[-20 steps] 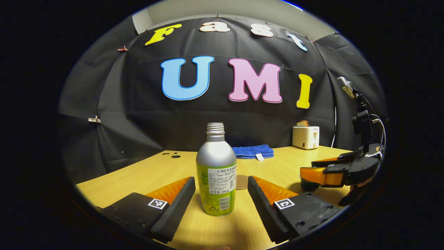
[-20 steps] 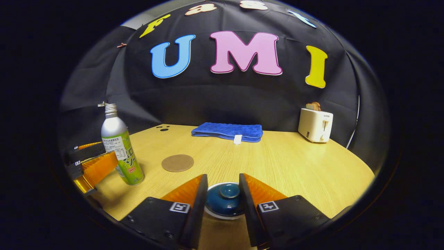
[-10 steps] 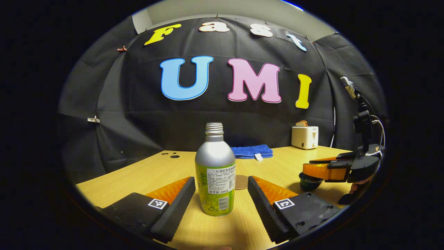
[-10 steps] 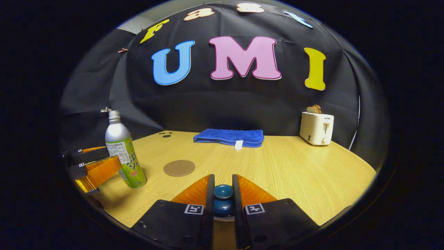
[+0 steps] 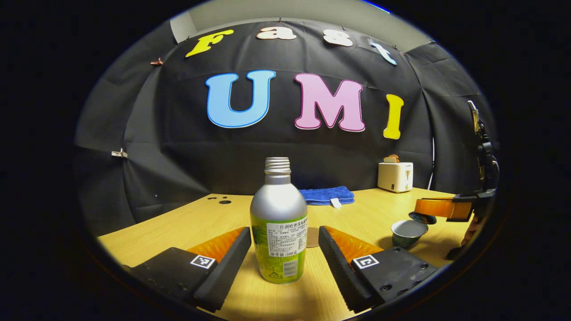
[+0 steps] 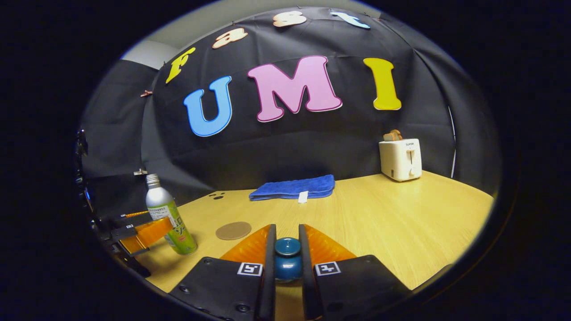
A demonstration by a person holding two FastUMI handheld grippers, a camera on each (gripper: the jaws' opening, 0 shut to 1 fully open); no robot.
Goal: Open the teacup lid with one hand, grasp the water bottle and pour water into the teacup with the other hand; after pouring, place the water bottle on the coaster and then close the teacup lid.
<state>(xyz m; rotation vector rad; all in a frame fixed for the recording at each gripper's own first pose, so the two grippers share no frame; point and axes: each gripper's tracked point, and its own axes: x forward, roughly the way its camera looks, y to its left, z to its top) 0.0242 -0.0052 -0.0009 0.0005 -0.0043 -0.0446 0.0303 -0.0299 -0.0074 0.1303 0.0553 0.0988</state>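
Fingers of the right gripper (image 6: 287, 261) are pinched on the knob of the dark blue lid (image 6: 287, 258), both pressing it from the sides. In the left gripper view the same gripper (image 5: 439, 208) hangs at the right, holding the lid (image 5: 423, 218) in the air just above the cup (image 5: 409, 232), clear of its rim. The cup stands uncovered on the table (image 5: 187, 223) near its right edge; its inside looks pale grey, and whether it holds anything cannot be told.

The left gripper (image 5: 284, 249) is spread wide, its 2 fingers on either side of the bottle (image 5: 279, 223) with gaps on both sides, touching nothing. The bottle stands upright, uncapped, silver above and green-labelled below, toward the table's front left. In the right gripper view the bottle (image 6: 171, 216) shows with the left gripper (image 6: 142, 229) at its side.

The round brown coaster (image 6: 233, 230) lies flat and bare just beyond the bottle, toward the table's middle; in the left gripper view a sliver of it (image 5: 312, 237) peeks out beside the bottle.

Along the back edge lie a folded blue towel (image 6: 294, 187) and, near the back right corner, a white toaster (image 6: 400, 159).
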